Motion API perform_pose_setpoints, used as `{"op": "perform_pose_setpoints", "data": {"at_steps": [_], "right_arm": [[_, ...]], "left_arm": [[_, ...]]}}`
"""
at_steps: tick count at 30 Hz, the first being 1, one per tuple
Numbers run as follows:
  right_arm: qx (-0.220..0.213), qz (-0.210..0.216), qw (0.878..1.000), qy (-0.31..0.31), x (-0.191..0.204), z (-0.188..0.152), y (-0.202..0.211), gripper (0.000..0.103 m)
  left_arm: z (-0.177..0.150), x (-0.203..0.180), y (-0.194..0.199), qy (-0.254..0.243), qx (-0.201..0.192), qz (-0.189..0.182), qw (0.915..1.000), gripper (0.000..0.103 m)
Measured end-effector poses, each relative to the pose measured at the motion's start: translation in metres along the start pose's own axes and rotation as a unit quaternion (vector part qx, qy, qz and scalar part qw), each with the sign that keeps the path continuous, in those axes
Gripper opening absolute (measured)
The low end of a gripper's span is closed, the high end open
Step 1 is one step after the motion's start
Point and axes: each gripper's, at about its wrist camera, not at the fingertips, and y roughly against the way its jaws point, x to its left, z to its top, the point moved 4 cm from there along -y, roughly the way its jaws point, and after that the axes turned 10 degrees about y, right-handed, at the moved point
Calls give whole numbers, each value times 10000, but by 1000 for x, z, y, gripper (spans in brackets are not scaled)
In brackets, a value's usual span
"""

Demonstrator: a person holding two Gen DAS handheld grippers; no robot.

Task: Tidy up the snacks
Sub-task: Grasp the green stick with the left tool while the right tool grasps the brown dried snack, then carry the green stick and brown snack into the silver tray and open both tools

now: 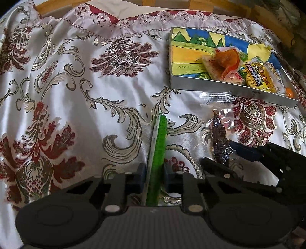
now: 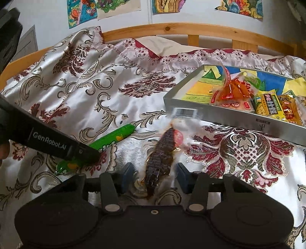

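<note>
A green snack stick (image 1: 157,145) lies on the floral bedspread, and my left gripper (image 1: 154,172) is shut on its near end. In the right wrist view the same stick (image 2: 114,138) passes under the left gripper's black finger (image 2: 84,152). A brown snack in a clear wrapper (image 2: 159,155) lies lengthwise between the fingers of my right gripper (image 2: 155,172). Those jaws stand a little wider than the snack, with a gap on each side. The left wrist view shows that snack (image 1: 220,139) too. A silver tray (image 1: 210,84) lined with a colourful drawing holds several snack packets (image 1: 254,74).
The tray (image 2: 229,118) sits at the right, just beyond the brown snack. A satin bedspread (image 1: 76,95) with folds covers the bed. A wooden rail (image 2: 172,30) runs along the far side, and drawings (image 2: 166,5) hang on the wall behind it.
</note>
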Motion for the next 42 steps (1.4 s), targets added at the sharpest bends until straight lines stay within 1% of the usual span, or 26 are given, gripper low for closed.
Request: {"op": "perform_pose_setpoints", "data": {"at_steps": [3, 5, 10, 15, 17, 19, 20, 21, 22, 24, 28, 29, 30, 32, 34, 35, 36, 38, 42], "right_arm": [[13, -93, 9998, 149, 4, -1, 5, 48], [64, -208, 9993, 294, 7, -2, 9, 48], [182, -501, 9964, 657, 11, -10, 22, 47], [319, -796, 9921, 913, 6, -20, 35, 47], [323, -875, 9908, 977, 5, -22, 41, 47], [316, -899, 9907, 975, 1, -24, 50, 45], [355, -894, 9907, 962, -1, -25, 54, 27], [386, -914, 9906, 943, -3, -27, 59, 26], [409, -936, 9903, 944, -5, -29, 64, 26], [608, -807, 9907, 915, -8, -36, 70, 27], [615, -717, 9940, 556, -15, -41, 74, 28], [614, -679, 9945, 509, -15, -42, 73, 31], [660, -636, 9948, 434, -16, -43, 70, 38], [681, -485, 9964, 169, -18, -46, 62, 45], [648, -448, 9969, 47, -18, -48, 58, 44], [629, -510, 9967, 101, -17, -47, 57, 36], [606, -533, 9966, 171, -16, -46, 58, 33], [580, -592, 9960, 348, -13, -45, 59, 31], [580, -971, 9859, 1234, 0, -44, 64, 31]], "left_arm": [[-3, -5, 2, -39, 73, 139, 9999, 19], [-6, -8, 5, 5, 146, 138, 9998, 18], [-9, -9, 15, 357, 282, -194, 9988, 18], [-13, -9, 25, 758, 421, -664, 9940, 18], [-16, -12, 29, 796, 429, -759, 9930, 18], [-19, -17, 33, 697, 377, -723, 9942, 18], [-20, -20, 35, 606, 334, -678, 9953, 18], [-21, -23, 37, 549, 311, -665, 9958, 18], [-22, -27, 38, 490, 297, -677, 9961, 18], [-26, -34, 39, 350, 324, -693, 9965, 18], [-30, -42, 38, 205, 354, -631, 9972, 18], [-31, -42, 38, 189, 347, -628, 9972, 18], [-31, -42, 39, 182, 347, -634, 9972, 18], [-32, -42, 39, 185, 352, -644, 9971, 18], [-32, -43, 39, 169, 355, -627, 9973, 18], [-32, -44, 39, 150, 348, -610, 9974, 18], [-32, -44, 39, 136, 343, -600, 9975, 18], [-32, -45, 38, 117, 344, -572, 9977, 18], [-33, -49, 42, 30, 308, -516, 9982, 18]]}}
